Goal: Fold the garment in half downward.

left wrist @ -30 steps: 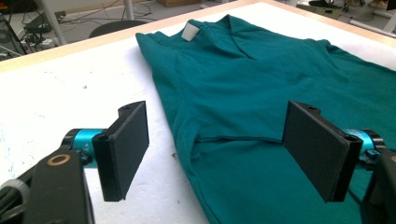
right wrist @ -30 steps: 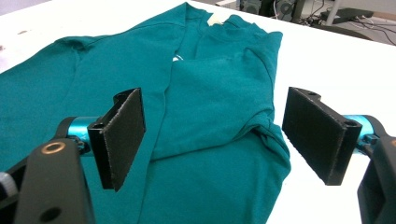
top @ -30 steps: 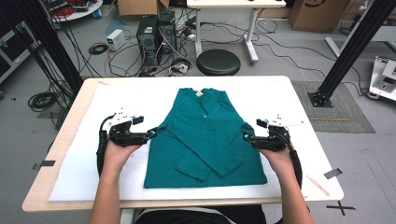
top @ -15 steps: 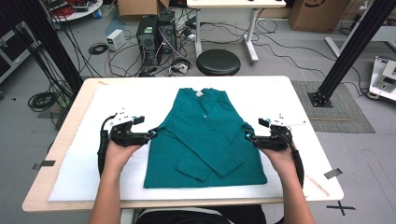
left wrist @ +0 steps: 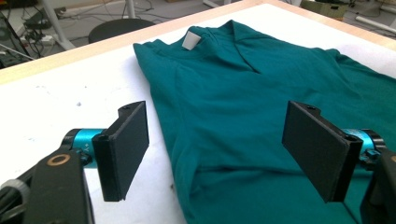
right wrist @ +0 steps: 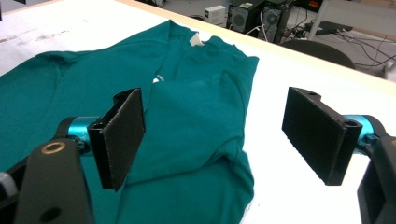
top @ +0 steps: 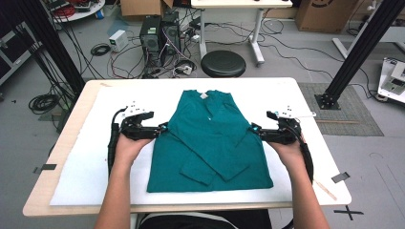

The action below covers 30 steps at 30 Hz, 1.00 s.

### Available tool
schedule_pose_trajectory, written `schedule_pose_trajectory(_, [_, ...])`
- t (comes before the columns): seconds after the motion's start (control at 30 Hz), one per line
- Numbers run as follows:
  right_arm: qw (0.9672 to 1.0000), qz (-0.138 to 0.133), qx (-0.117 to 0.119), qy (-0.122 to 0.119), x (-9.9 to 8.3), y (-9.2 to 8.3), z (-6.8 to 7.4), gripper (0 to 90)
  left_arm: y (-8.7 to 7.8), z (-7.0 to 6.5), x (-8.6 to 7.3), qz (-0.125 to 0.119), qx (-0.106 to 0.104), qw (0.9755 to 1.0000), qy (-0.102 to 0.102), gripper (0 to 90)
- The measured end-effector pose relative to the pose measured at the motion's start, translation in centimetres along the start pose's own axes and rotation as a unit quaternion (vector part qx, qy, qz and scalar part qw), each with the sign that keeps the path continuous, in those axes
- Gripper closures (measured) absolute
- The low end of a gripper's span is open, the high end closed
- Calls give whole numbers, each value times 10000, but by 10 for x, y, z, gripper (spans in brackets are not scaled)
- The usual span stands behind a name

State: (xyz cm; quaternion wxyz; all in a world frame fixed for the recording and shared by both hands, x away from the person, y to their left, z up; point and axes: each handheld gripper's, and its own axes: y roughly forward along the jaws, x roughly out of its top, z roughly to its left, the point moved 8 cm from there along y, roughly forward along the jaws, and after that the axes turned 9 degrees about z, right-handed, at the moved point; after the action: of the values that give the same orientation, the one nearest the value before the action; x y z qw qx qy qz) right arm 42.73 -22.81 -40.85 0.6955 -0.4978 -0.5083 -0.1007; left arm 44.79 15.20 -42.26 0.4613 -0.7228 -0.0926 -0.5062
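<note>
Teal shirt flat between grippers; white mat beneath.

The left gripper has crept slightly inward to the teal shirt's edge. The right gripper has likewise edged slightly inward, jaws spread wide

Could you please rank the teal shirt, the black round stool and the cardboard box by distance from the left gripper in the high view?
From the left gripper:
1. Teal shirt, just right of it on the table.
2. Black round stool, beyond the table's far edge.
3. Cardboard box, far right corner.
</note>
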Motion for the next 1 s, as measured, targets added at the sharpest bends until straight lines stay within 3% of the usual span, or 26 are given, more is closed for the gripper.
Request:
schedule_pose_trajectory(0.3, [9998,171,-17,-102,17,15,-6,221,23,7,19,230,-51,9997,60,229])
schedule_pose_trajectory(0.37, [9998,179,1,-87,20,18,-8,221,26,8,21,132,-131,9998,-35,229])
schedule_pose_trajectory(0.57, [9992,387,-5,-99,28,32,-14,221,39,19,19,361,-145,9991,-168,229])
schedule_pose_trajectory(0.67, [9990,444,-4,-70,30,38,-18,221,47,26,26,490,-15,9988,-75,229])
schedule_pose_trajectory(0.77, [9990,457,-20,-27,35,42,-20,221,57,37,26,777,210,9967,-88,229])
schedule_pose_trajectory(0.87, [9988,488,-19,-83,41,45,-20,221,64,39,30,754,178,9969,-165,229])
schedule_pose_trajectory(1.0, [9981,600,-27,-120,49,53,-23,221,72,38,37,840,157,9963,-76,229])
